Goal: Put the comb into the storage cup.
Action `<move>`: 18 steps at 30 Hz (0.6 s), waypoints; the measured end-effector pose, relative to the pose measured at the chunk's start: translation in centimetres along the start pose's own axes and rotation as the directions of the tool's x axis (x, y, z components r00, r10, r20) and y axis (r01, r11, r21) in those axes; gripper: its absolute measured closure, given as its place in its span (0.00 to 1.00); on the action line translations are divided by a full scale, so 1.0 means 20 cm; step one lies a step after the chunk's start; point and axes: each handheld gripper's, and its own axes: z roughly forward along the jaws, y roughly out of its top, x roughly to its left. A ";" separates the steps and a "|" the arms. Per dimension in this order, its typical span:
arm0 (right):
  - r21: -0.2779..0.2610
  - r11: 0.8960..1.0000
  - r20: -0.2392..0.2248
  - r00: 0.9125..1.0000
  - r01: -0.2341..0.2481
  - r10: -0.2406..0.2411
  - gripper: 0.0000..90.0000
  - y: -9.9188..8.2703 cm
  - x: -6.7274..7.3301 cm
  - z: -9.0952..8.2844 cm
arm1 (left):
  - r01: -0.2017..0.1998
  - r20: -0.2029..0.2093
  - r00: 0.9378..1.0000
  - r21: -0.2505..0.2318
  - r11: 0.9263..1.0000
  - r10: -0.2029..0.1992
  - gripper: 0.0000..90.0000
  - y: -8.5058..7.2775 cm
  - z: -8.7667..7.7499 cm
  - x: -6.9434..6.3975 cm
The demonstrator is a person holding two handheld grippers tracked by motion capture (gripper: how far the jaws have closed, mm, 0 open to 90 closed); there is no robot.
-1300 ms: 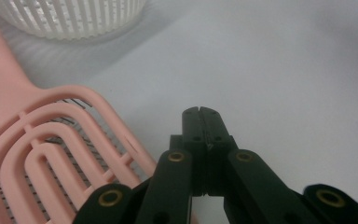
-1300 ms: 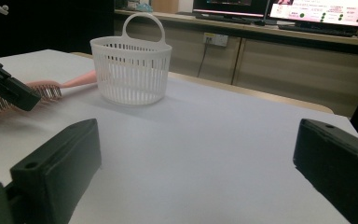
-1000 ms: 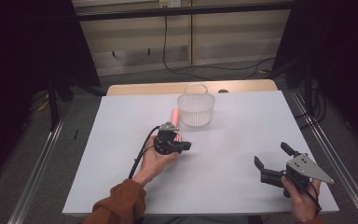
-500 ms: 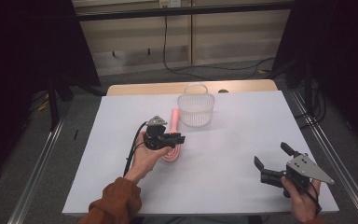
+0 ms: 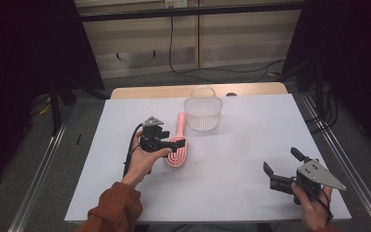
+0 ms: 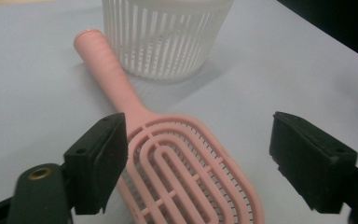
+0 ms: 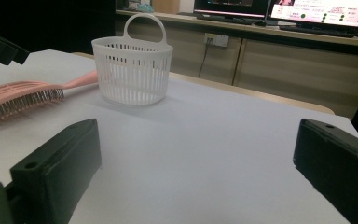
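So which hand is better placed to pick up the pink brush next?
Left. The left gripper sits right at the pink brush, jaws just opened around its head. The right gripper is far off, open over bare table.

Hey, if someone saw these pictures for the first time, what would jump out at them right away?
Probably the pink hairbrush lying flat mid-table, its handle reaching toward the white slotted basket behind it. The left hand-held gripper sits right over the brush head with its jaws just opened, apart from the brush. The right hand-held gripper waits open near the table's front right corner.
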 end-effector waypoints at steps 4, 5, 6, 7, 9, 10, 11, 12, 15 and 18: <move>0.000 1.000 -0.002 1.000 0.002 -0.002 0.00 0.00 0.00 0.00 | 0.009 -0.016 1.000 -0.008 1.000 -0.010 0.12 0.00 0.00 0.00; 0.000 1.000 -0.002 1.000 0.002 -0.002 0.00 0.00 0.00 0.00 | 0.002 -0.027 1.000 -0.010 1.000 -0.002 0.11 0.00 -0.01 0.01; 0.000 1.000 -0.002 1.000 0.002 -0.002 0.00 0.00 0.00 0.00 | 0.006 -0.030 1.000 -0.017 1.000 -0.006 0.09 0.00 -0.01 0.01; 0.000 1.000 -0.002 1.000 0.002 -0.002 0.00 0.00 0.00 0.00 | 0.015 -0.036 0.999 -0.026 1.000 -0.016 0.08 0.00 -0.01 0.01; 0.001 1.000 -0.002 1.000 0.001 -0.001 0.00 0.00 0.00 0.00 | 0.024 -0.047 0.999 -0.024 0.999 -0.025 0.07 0.01 -0.01 0.01; 0.001 1.000 -0.001 1.000 0.001 -0.001 0.00 0.00 0.00 0.00 | 0.021 -0.055 0.998 -0.019 1.000 -0.022 0.05 0.01 -0.01 0.01; 0.000 1.000 -0.002 1.000 0.002 -0.002 0.00 0.00 0.00 0.00 | 0.016 -0.055 0.998 -0.017 1.000 -0.017 0.05 0.01 -0.01 0.01; -0.001 1.000 -0.002 1.000 0.003 -0.003 0.00 0.00 0.00 0.00 | 0.009 -0.054 0.998 -0.020 1.000 -0.010 0.05 0.01 -0.01 0.01; -0.002 1.000 -0.002 1.000 0.004 -0.004 0.00 0.00 0.00 0.00 | -0.018 -0.073 0.997 -0.039 0.999 0.015 0.05 0.02 -0.02 0.00; 0.000 1.000 -0.003 1.000 0.002 -0.002 0.00 0.00 0.00 0.00 | -0.013 -0.097 0.995 -0.024 1.000 0.011 0.05 0.03 -0.03 0.00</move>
